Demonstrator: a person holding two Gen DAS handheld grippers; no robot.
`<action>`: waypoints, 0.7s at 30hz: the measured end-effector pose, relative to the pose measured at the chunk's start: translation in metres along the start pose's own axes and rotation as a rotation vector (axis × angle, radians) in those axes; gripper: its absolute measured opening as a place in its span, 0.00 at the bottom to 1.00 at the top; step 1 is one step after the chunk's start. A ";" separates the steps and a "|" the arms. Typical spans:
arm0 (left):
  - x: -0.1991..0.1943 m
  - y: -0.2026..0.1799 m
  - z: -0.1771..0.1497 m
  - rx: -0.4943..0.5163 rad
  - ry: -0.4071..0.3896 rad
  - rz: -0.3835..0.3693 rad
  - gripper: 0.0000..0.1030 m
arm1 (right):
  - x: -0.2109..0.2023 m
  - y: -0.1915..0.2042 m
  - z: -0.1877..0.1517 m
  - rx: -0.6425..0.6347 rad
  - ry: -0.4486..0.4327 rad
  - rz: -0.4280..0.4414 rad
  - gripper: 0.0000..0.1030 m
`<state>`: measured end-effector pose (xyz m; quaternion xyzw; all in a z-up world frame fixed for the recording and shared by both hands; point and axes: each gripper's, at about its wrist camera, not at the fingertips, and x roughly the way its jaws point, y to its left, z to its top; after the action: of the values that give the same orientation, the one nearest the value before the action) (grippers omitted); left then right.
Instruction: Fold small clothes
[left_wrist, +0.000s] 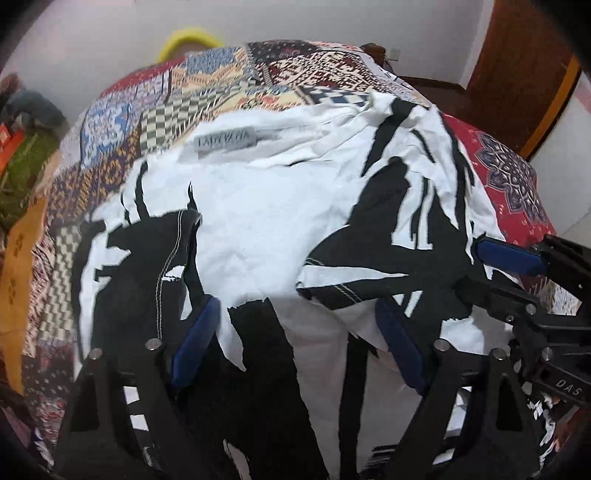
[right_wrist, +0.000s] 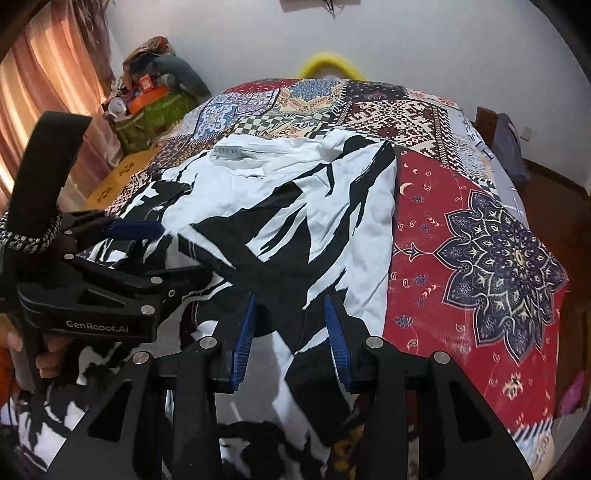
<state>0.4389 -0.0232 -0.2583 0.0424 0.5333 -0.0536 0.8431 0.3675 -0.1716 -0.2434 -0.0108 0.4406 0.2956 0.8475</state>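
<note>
A white T-shirt with black brush-stroke print lies spread on a patchwork bedspread. Its grey neck label is at the far end, and both sides are folded in over the middle. My left gripper hovers wide open over the near part of the shirt, its blue pads apart with cloth lying beneath them. My right gripper stands partly open over the shirt's near right part, and its pads do not pinch the fabric. Each gripper shows in the other's view.
The bedspread drops off at the right edge. A yellow ring-shaped thing sits past the far end of the bed. A cluttered pile with a green bag and a curtain stand at left. A hand holds the left gripper.
</note>
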 end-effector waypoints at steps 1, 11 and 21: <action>0.001 0.003 0.000 -0.004 -0.005 -0.002 0.89 | 0.000 -0.003 -0.001 0.003 -0.002 0.007 0.33; -0.008 0.033 -0.024 -0.019 0.034 0.097 0.90 | -0.019 -0.001 -0.017 -0.011 0.026 -0.037 0.34; -0.099 0.055 -0.061 -0.053 -0.095 0.130 0.88 | -0.072 0.011 -0.032 0.015 0.013 -0.091 0.35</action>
<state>0.3495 0.0435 -0.1936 0.0518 0.4901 0.0133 0.8700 0.3068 -0.2068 -0.2061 -0.0261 0.4475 0.2535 0.8572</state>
